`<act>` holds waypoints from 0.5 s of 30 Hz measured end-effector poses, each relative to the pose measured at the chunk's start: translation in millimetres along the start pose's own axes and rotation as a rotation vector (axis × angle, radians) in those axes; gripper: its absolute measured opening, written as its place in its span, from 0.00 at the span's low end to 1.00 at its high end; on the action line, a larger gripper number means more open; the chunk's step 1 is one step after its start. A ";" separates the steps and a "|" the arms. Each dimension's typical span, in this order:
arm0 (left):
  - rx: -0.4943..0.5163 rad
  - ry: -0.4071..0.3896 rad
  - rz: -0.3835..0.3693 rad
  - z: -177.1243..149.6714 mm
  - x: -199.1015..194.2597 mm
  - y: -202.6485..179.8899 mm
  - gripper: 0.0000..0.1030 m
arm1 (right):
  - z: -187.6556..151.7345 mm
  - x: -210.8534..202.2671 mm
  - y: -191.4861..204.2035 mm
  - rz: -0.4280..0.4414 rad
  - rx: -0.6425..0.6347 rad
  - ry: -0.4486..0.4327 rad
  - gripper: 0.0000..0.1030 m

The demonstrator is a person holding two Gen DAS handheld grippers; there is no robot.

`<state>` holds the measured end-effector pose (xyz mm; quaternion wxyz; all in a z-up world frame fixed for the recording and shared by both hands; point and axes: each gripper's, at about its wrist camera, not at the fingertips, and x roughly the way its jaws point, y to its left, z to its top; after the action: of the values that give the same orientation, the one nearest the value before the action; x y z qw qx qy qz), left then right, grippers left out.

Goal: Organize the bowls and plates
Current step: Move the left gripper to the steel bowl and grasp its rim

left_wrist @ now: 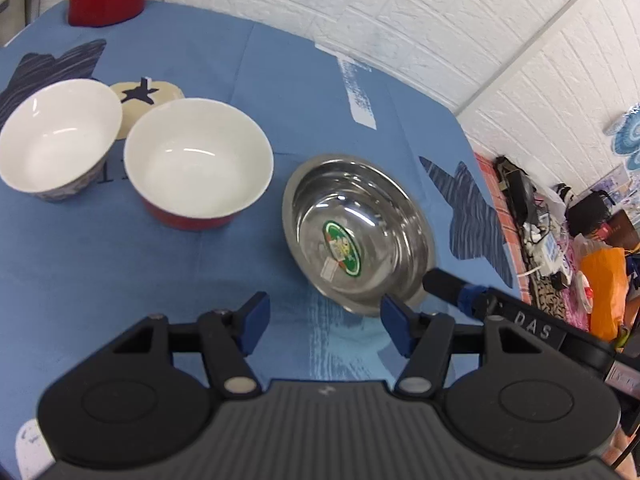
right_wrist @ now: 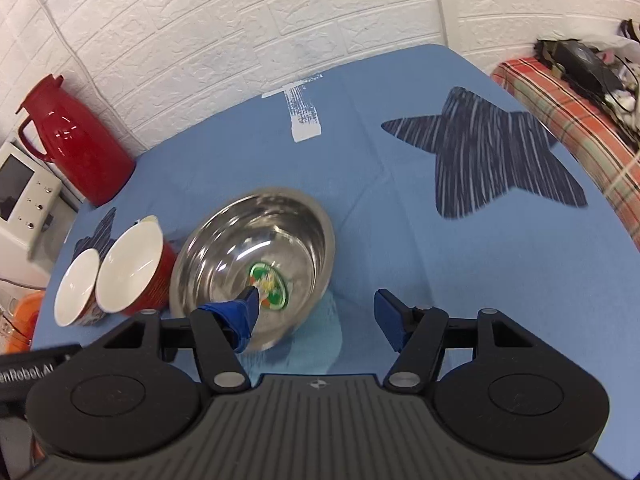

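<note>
The shiny round stainless-steel bowl [left_wrist: 358,236] with the green and orange sticker on its floor sat on the blue star-printed tablecloth [left_wrist: 280,92], and both tools were right on top of it. The left gripper [left_wrist: 324,326] hung just short of the steel bowl's near rim, its blue-padded fingers [left_wrist: 256,322] spread wide apart with nothing between them; its right-hand pad looked level with the rim's near edge, though whether it touched could not be told. From the right wrist view, the right gripper [right_wrist: 316,320] was spread wide as well: one blue finger reached over the rim into the steel bowl [right_wrist: 256,256], its tip near the sticker, while the other stood outside, over bare cloth to the right. The wall of the bowl lay between the two fingers, not clamped. In the left wrist view that same right gripper showed as a black tip poking over the bowl's right rim. Off to the left, close beside the steel bowl, stood the white-lined ceramic bowl with the red outside [left_wrist: 198,162], and beyond it the white-lined bowl with a patterned outside [left_wrist: 58,136], both upright, rims nearly meeting. A glossy red plastic jug with a handle [right_wrist: 74,144] stood at the table's far left corner, against the white brick-pattern wall [right_wrist: 200,40].
</note>
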<state>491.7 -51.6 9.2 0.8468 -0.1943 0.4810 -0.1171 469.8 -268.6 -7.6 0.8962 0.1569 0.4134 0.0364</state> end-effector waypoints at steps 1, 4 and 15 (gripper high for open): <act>-0.004 0.004 0.000 1.9 5.6 -1.3 0.61 | 4.2 6.6 -0.8 -0.008 -0.009 0.005 0.48; -0.019 0.002 0.005 7.2 19.3 -5.3 0.61 | 13.8 25.0 -0.5 -0.021 -0.037 0.037 0.49; -0.049 0.022 0.066 14.8 54.9 2.1 0.59 | 20.4 65.5 5.1 -0.040 -0.123 0.096 0.50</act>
<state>532.5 -67.7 -27.1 0.8399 -0.1978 0.4992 -0.0796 528.4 -256.1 -41.3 0.8839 0.0912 0.4558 0.0516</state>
